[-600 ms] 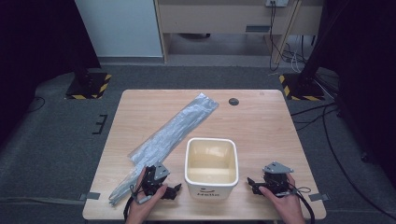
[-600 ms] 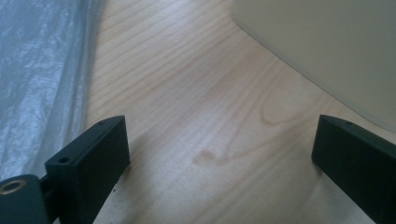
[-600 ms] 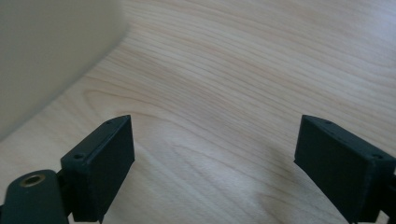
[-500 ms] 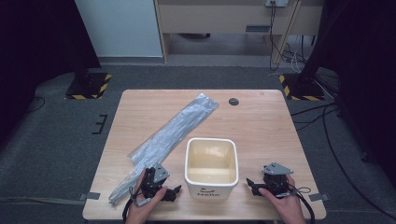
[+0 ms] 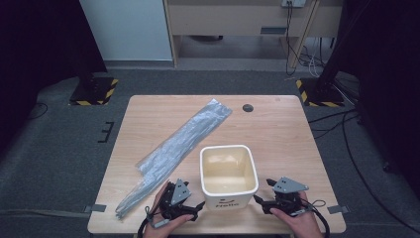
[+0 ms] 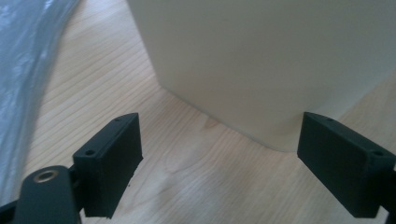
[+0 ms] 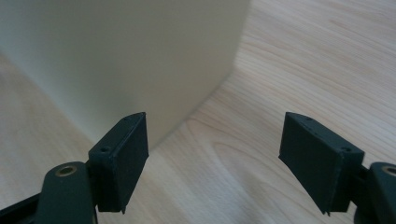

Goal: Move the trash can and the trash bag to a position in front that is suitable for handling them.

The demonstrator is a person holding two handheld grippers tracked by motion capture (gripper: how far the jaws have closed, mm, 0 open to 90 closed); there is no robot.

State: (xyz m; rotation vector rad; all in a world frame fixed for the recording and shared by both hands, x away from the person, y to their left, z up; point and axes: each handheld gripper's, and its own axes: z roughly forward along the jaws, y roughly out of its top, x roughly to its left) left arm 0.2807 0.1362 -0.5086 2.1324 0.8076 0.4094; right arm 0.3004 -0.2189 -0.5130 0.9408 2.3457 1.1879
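Note:
A cream square bin (image 5: 229,174) stands upright and empty near the table's front edge. My left gripper (image 5: 194,207) rests on the wood just left of the bin, jaws open and pointing at the bin's lower corner (image 6: 275,84). My right gripper (image 5: 261,202) sits on the other side, also open, aimed at the bin's near right corner (image 7: 140,60). Nothing lies between either pair of jaws. A long crumpled clear plastic bag (image 5: 173,148) stretches diagonally across the table's left half; its edge shows as the pale sheet (image 6: 23,70) in the left gripper view.
The wooden table (image 5: 277,129) has a dark round cable hole (image 5: 247,107) near its far edge. Bare wood lies right of the bin and behind it. Black stands with yellow-striped bases (image 5: 94,91) sit on the grey floor beyond the table.

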